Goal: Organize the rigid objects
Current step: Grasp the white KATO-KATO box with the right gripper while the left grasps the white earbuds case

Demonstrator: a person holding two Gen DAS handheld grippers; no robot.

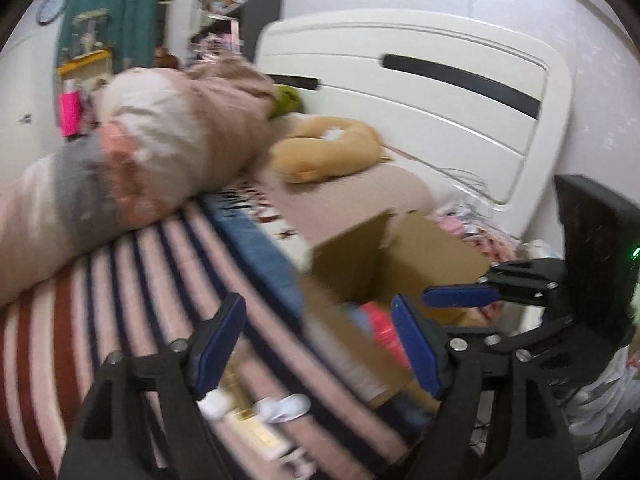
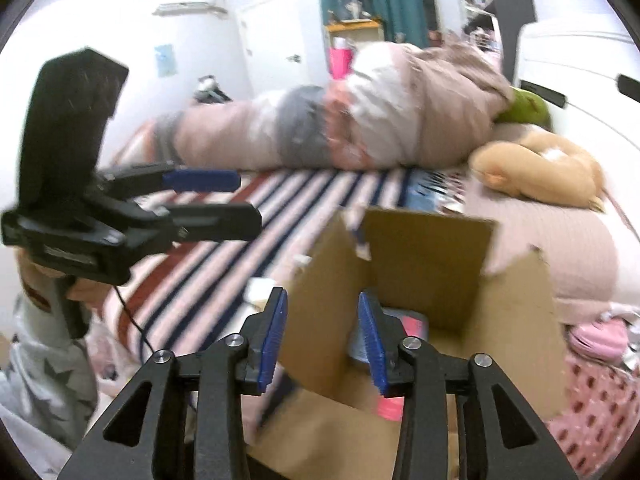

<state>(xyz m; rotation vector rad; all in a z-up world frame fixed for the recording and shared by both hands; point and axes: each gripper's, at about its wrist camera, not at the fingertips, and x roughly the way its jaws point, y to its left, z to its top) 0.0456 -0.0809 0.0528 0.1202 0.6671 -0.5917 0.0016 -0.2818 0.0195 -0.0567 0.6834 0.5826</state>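
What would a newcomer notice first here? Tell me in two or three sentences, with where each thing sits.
First the open cardboard box in the middle of the striped bed, with something pink inside it. Behind it, a person in a beige hoodie lies across the bed, a tan plush toy at the headboard end. Both the right gripper and the left gripper are open and empty.

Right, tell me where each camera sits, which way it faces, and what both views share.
Left wrist: on the left gripper, over the striped bedspread, facing the headboard; the right gripper shows at right.
Right wrist: on the right gripper, above the open cardboard box, facing across the bed; the left gripper and hand show at left.
Shared: box, bedspread, tan plush.
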